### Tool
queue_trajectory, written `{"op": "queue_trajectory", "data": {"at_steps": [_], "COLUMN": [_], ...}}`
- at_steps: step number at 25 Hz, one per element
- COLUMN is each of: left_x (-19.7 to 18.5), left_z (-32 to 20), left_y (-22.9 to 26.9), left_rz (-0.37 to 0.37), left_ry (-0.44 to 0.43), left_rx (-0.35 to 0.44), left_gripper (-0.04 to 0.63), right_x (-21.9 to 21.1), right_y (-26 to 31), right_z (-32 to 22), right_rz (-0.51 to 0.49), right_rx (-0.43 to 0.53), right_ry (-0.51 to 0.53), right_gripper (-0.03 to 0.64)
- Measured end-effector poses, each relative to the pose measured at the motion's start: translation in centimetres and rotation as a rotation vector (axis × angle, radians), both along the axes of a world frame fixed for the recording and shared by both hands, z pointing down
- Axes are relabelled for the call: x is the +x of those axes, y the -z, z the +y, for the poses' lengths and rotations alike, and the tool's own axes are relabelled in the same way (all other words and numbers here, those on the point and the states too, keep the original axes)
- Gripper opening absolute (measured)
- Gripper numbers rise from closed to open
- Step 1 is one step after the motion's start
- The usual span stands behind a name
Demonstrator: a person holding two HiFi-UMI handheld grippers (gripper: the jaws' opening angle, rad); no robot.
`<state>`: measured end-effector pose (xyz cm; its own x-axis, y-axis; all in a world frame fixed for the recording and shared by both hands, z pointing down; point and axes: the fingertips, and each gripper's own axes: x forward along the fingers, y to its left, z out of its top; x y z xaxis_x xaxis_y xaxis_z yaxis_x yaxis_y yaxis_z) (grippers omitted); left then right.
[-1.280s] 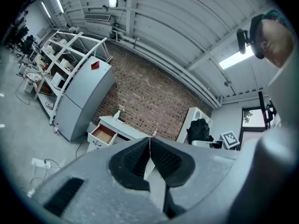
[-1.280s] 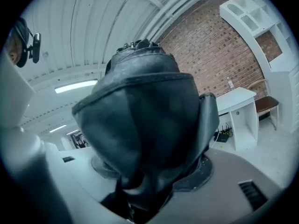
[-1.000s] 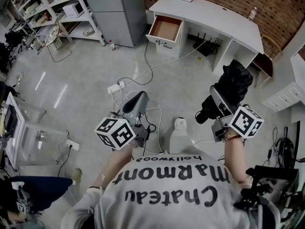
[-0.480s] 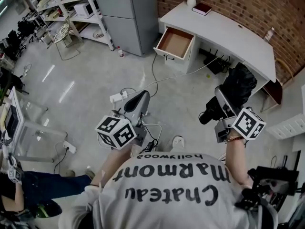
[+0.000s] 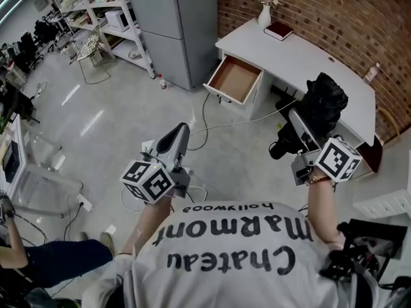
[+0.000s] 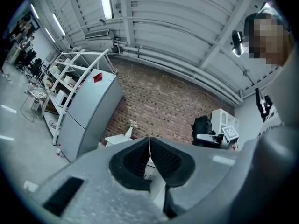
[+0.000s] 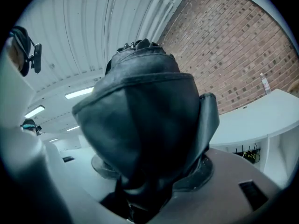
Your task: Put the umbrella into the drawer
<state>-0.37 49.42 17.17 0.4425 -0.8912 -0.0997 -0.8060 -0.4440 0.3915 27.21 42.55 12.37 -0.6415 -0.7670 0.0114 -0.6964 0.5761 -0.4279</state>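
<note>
The black folded umbrella is clamped between the jaws of the right gripper, held up over the floor and well apart from the open drawer of the white desk; the left gripper is empty, its jaws pressed together; a grey cabinet stands beside the desk, against the brick wall.
</note>
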Motion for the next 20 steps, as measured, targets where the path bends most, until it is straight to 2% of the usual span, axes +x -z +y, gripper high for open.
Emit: {"op": "queue_trajectory", "data": {"at_steps": [8,13,17,20], "left_x": [1.5,3.0,5.5,6.1], "left_z": [-3.4,-7.2,-9.7,-11.3], "left_y": [-1.5,0.5,0.8,-0.2], "left_rz": [-0.02,-0.042,-0.049,-0.052], "left_ry": [-0.004,0.026,-0.036,-0.069], "left_rx": [-0.094,-0.039,-0.025,-0.041], "left_gripper": [0.018,0.018,0.018,0.018], "right_x": [0.7,2.0,4.2,4.5], "right_y": [-1.2,-2.0,-4.0,-4.9], "right_z": [-3.2,-3.3,-3.9,-5.4], "right_rz": [-0.075,-0.077,-0.025,-0.033], "right_rx": [-0.047,-0.046,-0.1,-0.113], "right_ry": [0.023,0.041,-0.015,-0.025], "right_gripper": [0.264,0.264,0.263,0.264]}}
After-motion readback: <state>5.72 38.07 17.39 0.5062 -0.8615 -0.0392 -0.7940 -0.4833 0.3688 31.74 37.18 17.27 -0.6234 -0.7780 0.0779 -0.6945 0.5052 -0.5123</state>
